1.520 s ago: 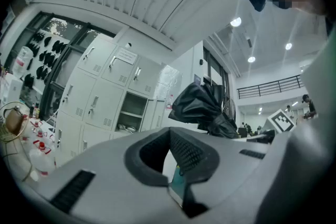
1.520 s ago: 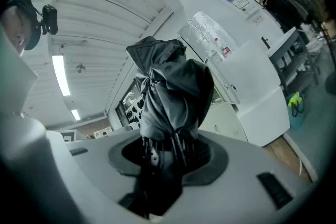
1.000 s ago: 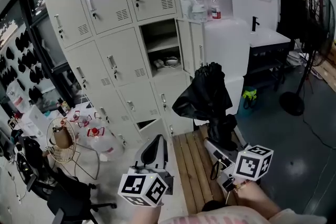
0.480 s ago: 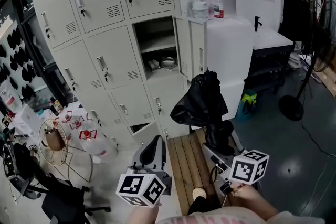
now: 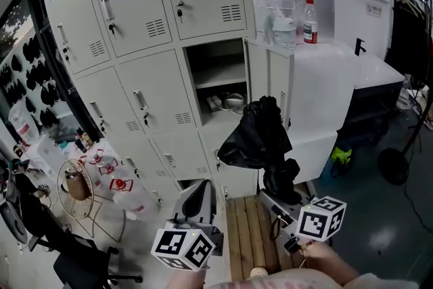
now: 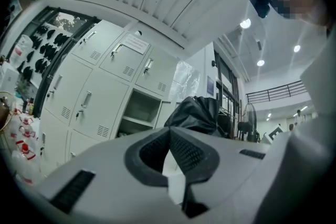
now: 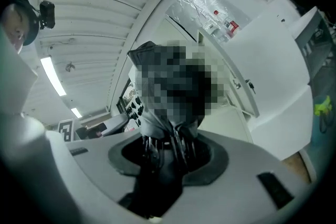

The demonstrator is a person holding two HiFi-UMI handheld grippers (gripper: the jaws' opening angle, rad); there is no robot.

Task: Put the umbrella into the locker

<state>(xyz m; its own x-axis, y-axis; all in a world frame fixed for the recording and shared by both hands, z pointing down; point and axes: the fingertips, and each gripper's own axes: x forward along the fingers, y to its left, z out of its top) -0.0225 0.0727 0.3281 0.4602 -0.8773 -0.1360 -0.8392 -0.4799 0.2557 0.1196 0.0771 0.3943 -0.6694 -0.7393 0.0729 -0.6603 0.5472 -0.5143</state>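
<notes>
**Locker bank (image 5: 135, 71) with one open compartment (image 5: 216, 64)**

The pale metal locker bank fills the wall. In front of the open compartment, and outside it, a folded black umbrella (image 5: 257, 135) stands upright. The right gripper (image 5: 283, 187) clamps its lower end between half-spread jaws. The left gripper (image 5: 201, 189) is empty, its jaws closed together.

umbrella (image 5: 255, 137) before open locker (image 5: 216, 69), bottle (image 5: 310, 21) on cabinet (image 5: 326, 74) to its right
</notes>
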